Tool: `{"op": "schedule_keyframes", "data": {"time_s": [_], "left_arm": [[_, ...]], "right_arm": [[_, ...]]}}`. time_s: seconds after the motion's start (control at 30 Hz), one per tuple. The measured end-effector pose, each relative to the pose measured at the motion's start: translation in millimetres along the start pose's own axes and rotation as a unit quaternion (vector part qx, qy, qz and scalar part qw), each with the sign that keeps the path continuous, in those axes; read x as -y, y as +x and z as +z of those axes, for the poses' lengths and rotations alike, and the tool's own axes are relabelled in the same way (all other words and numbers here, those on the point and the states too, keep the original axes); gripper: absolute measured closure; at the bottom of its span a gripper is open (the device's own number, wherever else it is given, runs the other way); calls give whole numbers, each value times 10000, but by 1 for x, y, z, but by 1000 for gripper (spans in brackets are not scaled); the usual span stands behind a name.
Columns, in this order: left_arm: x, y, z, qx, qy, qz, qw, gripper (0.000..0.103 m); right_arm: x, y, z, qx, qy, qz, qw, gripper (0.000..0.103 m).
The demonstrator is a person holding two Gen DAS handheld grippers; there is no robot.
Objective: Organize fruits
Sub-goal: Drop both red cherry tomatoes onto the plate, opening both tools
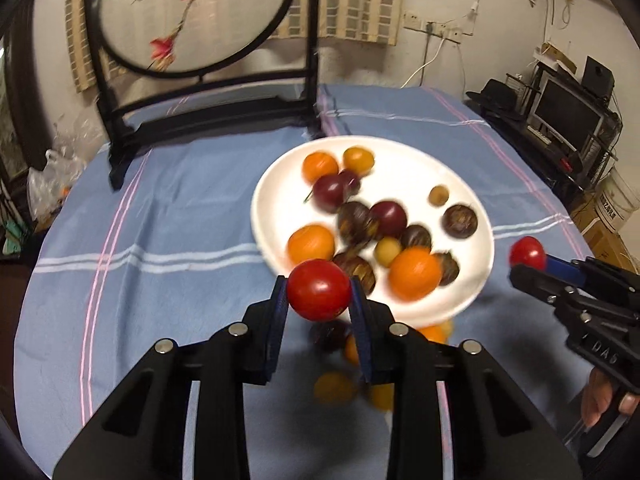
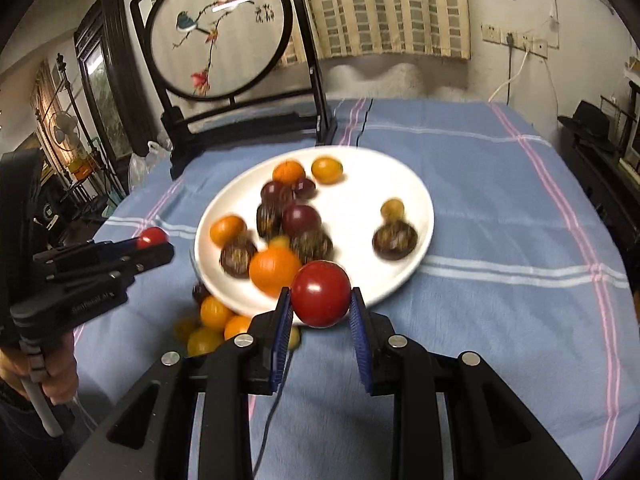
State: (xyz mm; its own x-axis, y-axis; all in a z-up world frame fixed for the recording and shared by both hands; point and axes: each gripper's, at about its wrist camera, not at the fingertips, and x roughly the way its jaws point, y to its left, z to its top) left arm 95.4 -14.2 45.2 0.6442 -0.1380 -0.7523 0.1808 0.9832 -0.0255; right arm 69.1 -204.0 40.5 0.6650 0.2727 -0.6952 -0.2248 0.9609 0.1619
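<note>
I carry one red tomato (image 1: 319,290) clenched in my left gripper (image 1: 319,298), another tomato (image 2: 320,294) in my right gripper (image 2: 320,300), both above the plate's (image 2: 400,184) rim, ready to add

Blue striped tablecloth (image 2: 500,220), round embroidered screen (image 2: 218,36) — black-framed, monitor (image 1: 568,114) at right

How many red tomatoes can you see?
2: one red tomato gripped in the left tool, another red tomato in the right tool. Others may be hidden.
</note>
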Motion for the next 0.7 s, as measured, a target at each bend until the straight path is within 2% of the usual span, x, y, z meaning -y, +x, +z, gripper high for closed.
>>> {"op": "schedule_keyframes", "data": {"time_s": [0.3, 0.33, 0.37, 0.4, 0.43, 0.5, 0.6, 0.7], "left_arm": [[17, 54, 37, -248, -79, 99, 9996, 73], [18, 57, 38, -268, -83, 96, 9996, 66], [19, 59, 39, -247, -103, 128, 9996, 56], [19, 58, 39, -185, -126, 176, 9996, 36], [19, 54, 38, -39, -166, 242, 9996, 26], [20, 46, 36, 122, -133, 361, 9992, 26], [16, 40, 31, 90, -91, 346, 9993, 24], [7, 31, 18, 115, -206, 356, 9991, 15]], "right_arm": [[20, 52, 22, -203, 602, -37, 9980, 72], [27, 56, 23, -157, 771, -9, 9969, 69], [30, 57, 22, -173, 864, 41, 9961, 55], [33, 58, 21, -193, 917, 80, 9956, 48], [35, 56, 20, -192, 927, 107, 9954, 48], [34, 51, 18, -160, 775, 45, 9969, 48], [32, 44, 15, -151, 712, 80, 9973, 48], [28, 38, 8, -181, 655, 111, 9976, 43]]}}
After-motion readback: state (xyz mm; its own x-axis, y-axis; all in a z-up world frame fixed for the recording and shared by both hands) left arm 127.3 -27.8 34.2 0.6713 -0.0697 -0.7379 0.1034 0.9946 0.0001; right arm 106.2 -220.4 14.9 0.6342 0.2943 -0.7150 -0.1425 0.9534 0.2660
